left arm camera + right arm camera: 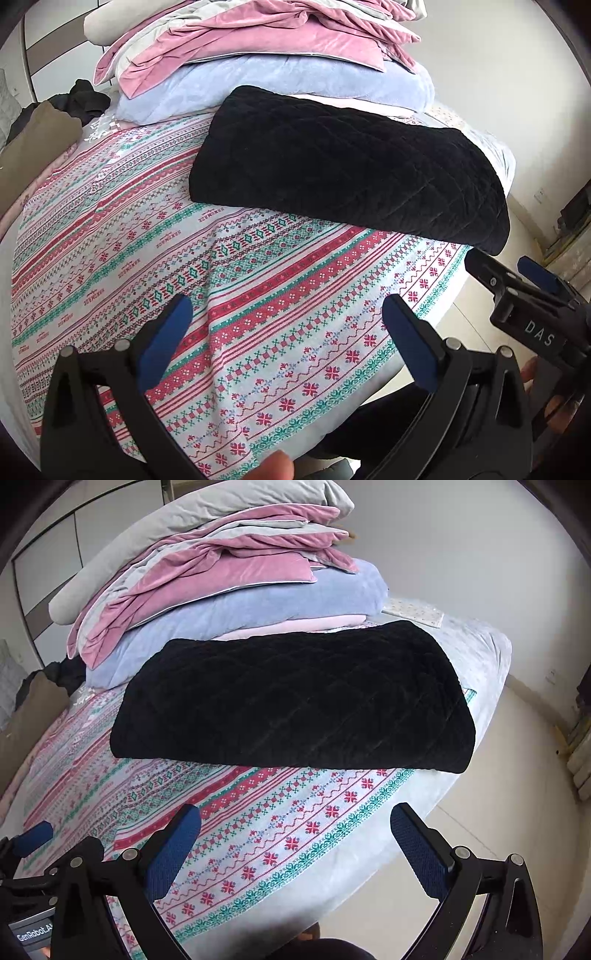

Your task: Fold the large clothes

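Observation:
A black quilted garment [347,166] lies folded into a flat rectangle on the patterned bed sheet [258,295]. It also shows in the right wrist view [295,698], near the bed's right edge. My left gripper [286,314] is open and empty, held above the sheet in front of the garment. My right gripper [295,825] is open and empty, also short of the garment's near edge. The right gripper shows in the left wrist view [517,273] at the right, apart from the garment.
A stack of folded pink, grey and lilac bedding [229,579] rises behind the garment. Brown and dark clothes [40,144] lie at the far left of the bed. The bed's edge [388,853] drops to a pale tiled floor [517,794] on the right.

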`<state>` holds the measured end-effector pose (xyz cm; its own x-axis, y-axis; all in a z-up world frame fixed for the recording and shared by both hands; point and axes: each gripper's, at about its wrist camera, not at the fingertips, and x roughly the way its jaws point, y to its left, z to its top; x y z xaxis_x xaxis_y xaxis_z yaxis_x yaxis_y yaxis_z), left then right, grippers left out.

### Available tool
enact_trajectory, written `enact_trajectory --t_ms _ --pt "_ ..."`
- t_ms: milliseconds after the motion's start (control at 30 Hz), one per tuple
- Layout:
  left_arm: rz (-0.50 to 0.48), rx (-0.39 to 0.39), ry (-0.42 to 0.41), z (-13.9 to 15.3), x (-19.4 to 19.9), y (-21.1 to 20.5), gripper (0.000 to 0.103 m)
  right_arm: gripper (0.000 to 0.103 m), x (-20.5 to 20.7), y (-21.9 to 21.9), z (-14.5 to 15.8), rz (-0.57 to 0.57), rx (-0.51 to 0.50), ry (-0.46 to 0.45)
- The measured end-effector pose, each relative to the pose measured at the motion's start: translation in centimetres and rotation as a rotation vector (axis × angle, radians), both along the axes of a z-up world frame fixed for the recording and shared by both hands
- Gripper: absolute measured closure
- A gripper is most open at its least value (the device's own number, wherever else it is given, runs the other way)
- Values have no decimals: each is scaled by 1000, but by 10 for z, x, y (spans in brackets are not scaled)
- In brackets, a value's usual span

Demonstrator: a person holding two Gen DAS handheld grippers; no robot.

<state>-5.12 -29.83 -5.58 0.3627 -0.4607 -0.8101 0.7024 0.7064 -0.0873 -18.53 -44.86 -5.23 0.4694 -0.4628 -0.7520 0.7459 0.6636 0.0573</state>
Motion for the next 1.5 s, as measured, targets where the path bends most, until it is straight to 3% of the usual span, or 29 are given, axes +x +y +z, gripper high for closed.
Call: enact_trajectory --t_ms 1500 --pt "-7 16 22 -1 -1 -9 1 0 0 -9 4 -7 -4 1"
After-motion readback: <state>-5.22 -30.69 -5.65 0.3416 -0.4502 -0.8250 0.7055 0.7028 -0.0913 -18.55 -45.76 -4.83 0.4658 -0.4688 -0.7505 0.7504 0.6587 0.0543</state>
